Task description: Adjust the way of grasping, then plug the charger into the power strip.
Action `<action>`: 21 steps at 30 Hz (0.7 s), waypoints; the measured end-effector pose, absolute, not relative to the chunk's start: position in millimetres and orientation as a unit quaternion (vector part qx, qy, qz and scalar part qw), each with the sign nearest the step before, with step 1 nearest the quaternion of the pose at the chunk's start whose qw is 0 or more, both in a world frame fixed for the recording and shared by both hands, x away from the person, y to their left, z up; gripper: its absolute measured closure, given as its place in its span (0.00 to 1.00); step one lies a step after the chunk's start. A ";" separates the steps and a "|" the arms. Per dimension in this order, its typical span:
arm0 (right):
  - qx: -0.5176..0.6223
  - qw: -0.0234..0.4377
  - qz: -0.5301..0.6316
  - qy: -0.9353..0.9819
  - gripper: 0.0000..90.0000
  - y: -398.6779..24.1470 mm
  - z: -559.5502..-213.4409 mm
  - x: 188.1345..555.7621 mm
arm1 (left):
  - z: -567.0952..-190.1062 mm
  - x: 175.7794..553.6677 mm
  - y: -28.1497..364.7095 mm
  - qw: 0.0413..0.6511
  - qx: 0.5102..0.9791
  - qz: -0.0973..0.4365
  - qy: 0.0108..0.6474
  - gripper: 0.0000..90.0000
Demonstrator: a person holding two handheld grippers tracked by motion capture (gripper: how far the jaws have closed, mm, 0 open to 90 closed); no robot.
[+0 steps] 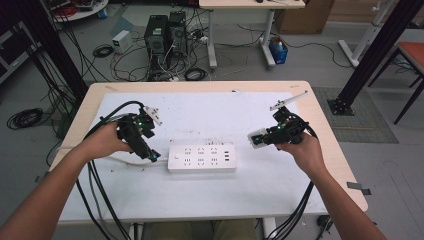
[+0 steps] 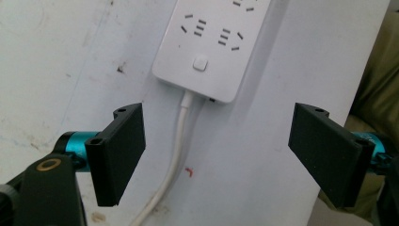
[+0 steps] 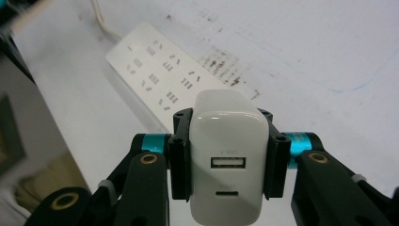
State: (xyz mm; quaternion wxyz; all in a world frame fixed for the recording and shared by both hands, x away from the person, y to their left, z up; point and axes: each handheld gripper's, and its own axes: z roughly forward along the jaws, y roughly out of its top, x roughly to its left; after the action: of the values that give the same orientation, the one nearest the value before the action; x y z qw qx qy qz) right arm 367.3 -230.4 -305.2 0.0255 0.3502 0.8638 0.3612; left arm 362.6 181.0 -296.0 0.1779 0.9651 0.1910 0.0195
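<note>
Both forearms reach in over the near table edge, each hand wrapped around a gripper. The left gripper (image 1: 151, 156) points down and inward with its jaws spread wide, nothing between them. The right gripper (image 1: 256, 139) points toward the left one, its jaws clamped on a white USB charger (image 3: 228, 162).

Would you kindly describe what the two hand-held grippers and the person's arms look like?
Each hand-held gripper, left and right, is black with flat rectangular black pads, turquoise metal collars and brass-coloured pivot rings. Small green lights glow on both. Bundles of black cables trail off. The forearms are bare, with no sleeves showing.
</note>
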 end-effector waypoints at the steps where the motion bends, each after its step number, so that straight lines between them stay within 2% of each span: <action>1: 0.340 0.037 0.350 0.872 0.69 -229.0 -302.6 367.2 | -295.3 361.9 183.3 0.176 0.966 0.020 0.189 0.22; 5: 0.292 0.081 0.277 0.912 0.69 -219.8 -292.0 368.0 | -291.7 359.1 191.9 0.162 0.968 0.014 0.193 0.22; 9: 0.256 0.107 0.239 0.931 0.69 -214.7 -282.2 370.6 | -288.6 357.9 200.9 0.143 0.968 0.019 0.204 0.22; 21: 0.232 0.096 0.231 0.940 0.69 -211.8 -275.9 372.8 | -286.8 357.8 220.1 0.142 0.962 0.035 0.231 0.22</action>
State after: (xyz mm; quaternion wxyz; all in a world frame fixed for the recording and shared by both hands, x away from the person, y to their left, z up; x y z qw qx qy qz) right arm 372.8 -211.8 -275.9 0.0955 0.2324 0.9400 0.2310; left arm 357.8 220.1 -286.8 0.1417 0.9621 0.2305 0.0345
